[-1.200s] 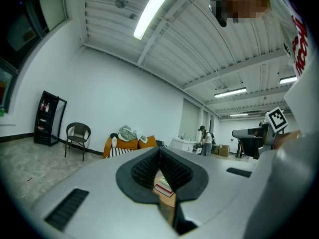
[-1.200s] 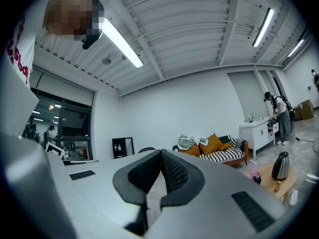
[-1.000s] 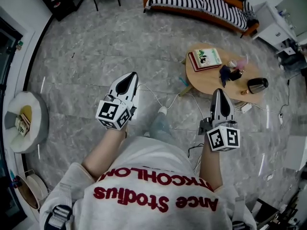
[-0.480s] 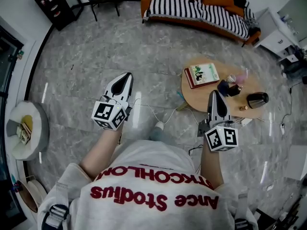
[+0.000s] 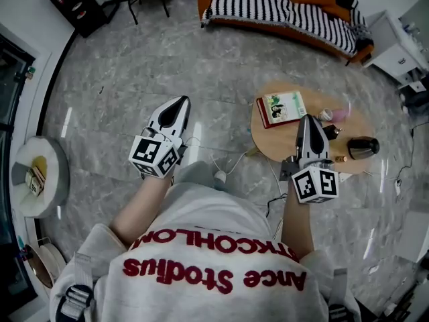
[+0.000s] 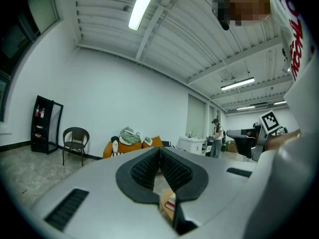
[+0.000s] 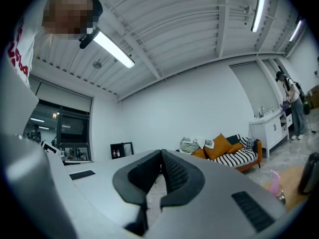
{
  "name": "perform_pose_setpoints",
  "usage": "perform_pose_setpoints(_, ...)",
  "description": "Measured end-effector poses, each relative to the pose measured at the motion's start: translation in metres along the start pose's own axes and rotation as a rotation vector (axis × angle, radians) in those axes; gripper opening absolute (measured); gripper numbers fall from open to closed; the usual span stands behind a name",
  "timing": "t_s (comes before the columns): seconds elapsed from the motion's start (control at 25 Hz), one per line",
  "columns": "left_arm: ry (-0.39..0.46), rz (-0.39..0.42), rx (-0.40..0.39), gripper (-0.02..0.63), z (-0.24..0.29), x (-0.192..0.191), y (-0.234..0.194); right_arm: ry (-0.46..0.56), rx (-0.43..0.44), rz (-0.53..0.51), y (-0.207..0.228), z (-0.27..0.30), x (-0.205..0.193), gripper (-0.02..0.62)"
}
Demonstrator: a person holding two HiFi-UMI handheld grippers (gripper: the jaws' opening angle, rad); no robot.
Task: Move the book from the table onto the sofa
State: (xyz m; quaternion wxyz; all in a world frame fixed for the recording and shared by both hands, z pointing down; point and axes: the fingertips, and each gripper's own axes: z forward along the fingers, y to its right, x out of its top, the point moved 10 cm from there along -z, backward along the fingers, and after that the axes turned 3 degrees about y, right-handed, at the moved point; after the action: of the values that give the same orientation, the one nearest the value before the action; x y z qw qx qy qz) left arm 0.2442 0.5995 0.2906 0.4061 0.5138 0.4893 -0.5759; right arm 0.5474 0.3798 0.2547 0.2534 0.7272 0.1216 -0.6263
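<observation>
So, the left claw (image 5: 178, 102) is pinched shut with nothing in it, held over the floor (image 5: 134, 66), well left of the round desk (image 5: 273, 143). The book (image 5: 281, 107) lies flat on the desk's far left part. The right claw (image 5: 305, 119) is closed and empty too, hovering by the book's near right corner. The striped sofa (image 5: 288, 12) sits far back.

Sweatshirt (image 5: 201, 237): red print, upside down, "Ance Stodius"; second line (partly hidden in fold) "TKCOHLON".
</observation>
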Motion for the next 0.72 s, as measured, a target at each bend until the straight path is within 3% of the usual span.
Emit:
perform_pose_setpoints(0.44,-0.036,0.013,-0.042,0.017,0.057,-0.006,-0.008,-0.007,-0.076,0.047,0.037,0.018,-0.011,0.026)
perform_pose_setpoints(0.72,-0.043,-0.002,-0.096,0.017,0.133,-0.013,-0.031,-0.009,-0.146,0.034,0.067,0.055,-0.010,0.026)
